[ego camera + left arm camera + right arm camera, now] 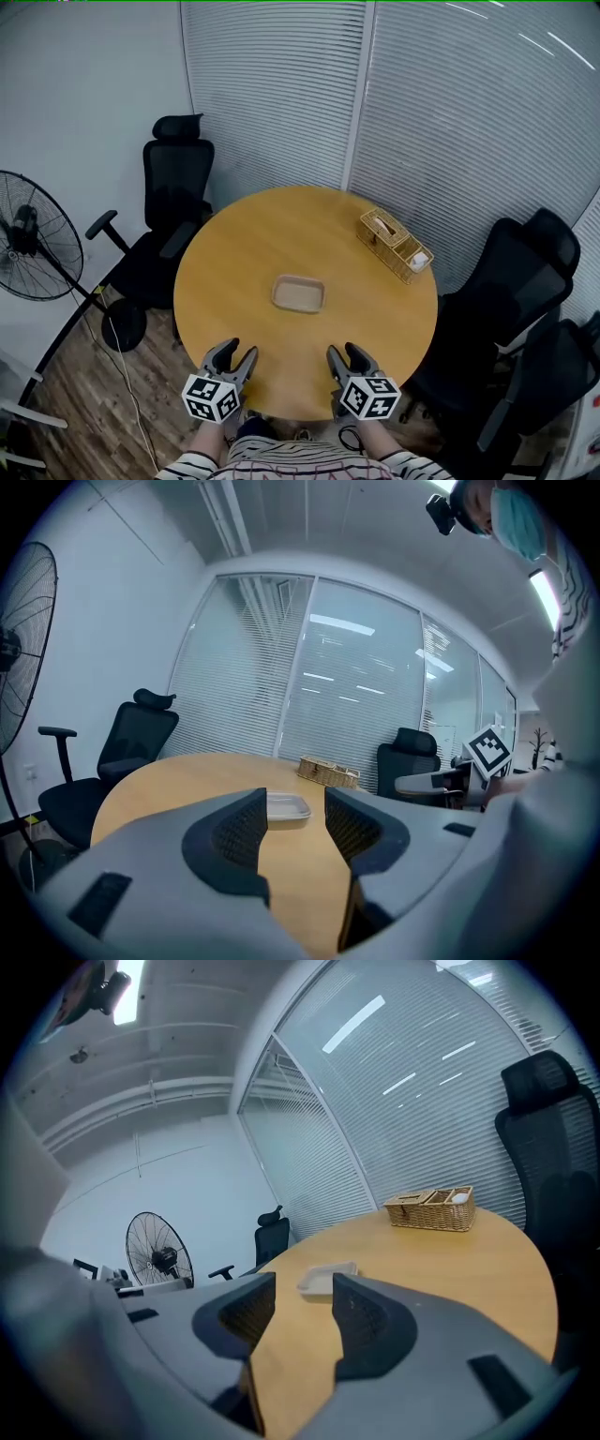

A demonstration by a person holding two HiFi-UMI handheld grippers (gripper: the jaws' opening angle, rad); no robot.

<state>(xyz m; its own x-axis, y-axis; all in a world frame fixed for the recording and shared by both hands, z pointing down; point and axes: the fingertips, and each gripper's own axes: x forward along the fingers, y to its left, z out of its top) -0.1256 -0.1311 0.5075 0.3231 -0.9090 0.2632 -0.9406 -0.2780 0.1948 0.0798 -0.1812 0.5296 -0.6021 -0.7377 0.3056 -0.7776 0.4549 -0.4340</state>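
A round wooden table point(234, 262) fills the middle of the head view. A shallow beige tray point(298, 293) lies near its centre, also seen as the tray point(286, 807) in the left gripper view and the tray point(327, 1278) in the right gripper view. My left gripper point(235, 352) hovers at the table's near edge, open and holding nothing. My right gripper point(344, 354) is beside it to the right, open with nothing in it too. Both point toward the tray from a short distance. A wicker basket point(394, 244) stands at the table's far right.
Black office chairs stand around the table: one chair point(169, 216) at the far left, two chairs point(511, 291) at the right. A standing fan point(33, 248) is on the left over wooden flooring. Blinds over glass walls point(375, 84) close the back.
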